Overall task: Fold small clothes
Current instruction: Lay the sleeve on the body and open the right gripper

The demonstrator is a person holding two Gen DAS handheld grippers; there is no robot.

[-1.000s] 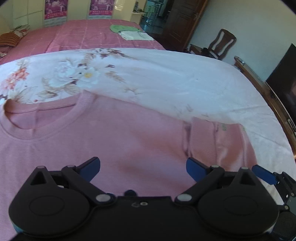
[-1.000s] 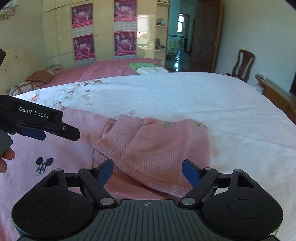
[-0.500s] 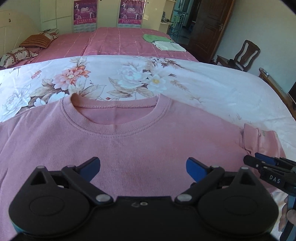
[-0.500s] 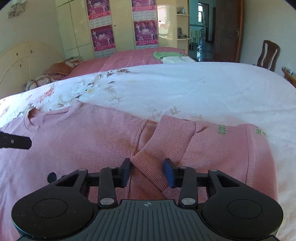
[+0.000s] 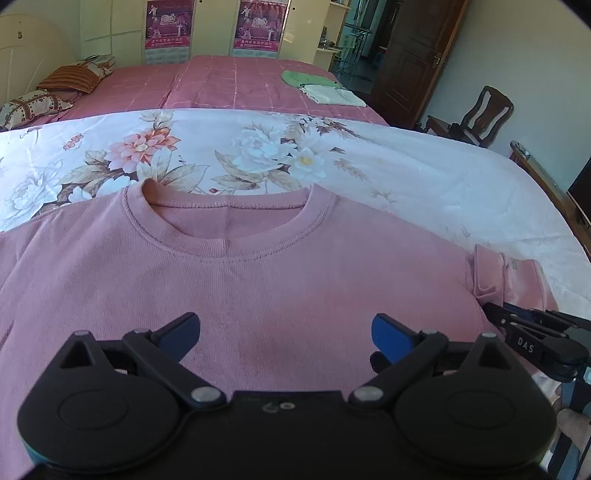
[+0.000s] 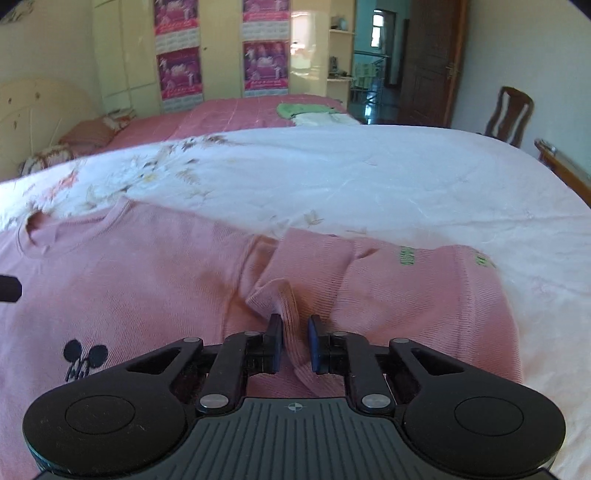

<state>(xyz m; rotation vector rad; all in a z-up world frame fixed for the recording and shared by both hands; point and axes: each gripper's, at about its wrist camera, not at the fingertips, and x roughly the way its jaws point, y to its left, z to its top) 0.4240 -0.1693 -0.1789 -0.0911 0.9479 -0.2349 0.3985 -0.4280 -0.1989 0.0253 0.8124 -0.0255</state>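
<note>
behind the work surface, in the left wrist view, stands a second bed with a pink checked cover (image 5: 236, 85), with folded green and white cloths (image 5: 319, 86) and pillows (image 5: 55, 88) on it. a dark wooden door (image 5: 417, 59), a wooden chair (image 5: 480, 118) and cream wardrobes with posters (image 5: 214, 26) fill the back of the room. the near surface is a white bedsheet with flowers (image 5: 258, 147). the pink sweater (image 5: 240, 280) lies flat on it, front side up, with the round neckline away from the camera. the left gripper (image 5: 286, 332) points down over the chest of the sweater; its jaws stand wide apart and nothing is between them. at the right edge the right gripper (image 5: 495, 310) reaches to the folded sleeve (image 5: 506, 273), and part of a hand (image 5: 572, 424) shows below it.

in the right wrist view the same room is seen, the white sheet (image 6: 388, 177) wide and bare to the right. the right gripper (image 6: 295, 341) points down at the sleeve (image 6: 406, 295), which is bunched and folded beside the body of the sweater (image 6: 129, 277). its jaws are closing and a ridge of the sleeve cloth (image 6: 291, 314) is pinched between the blue pads (image 6: 314, 339). a small black mouse embroidery (image 6: 83, 358) sits on the sweater at the left. the tip of the left gripper (image 6: 9, 290) shows at the left edge.
</note>
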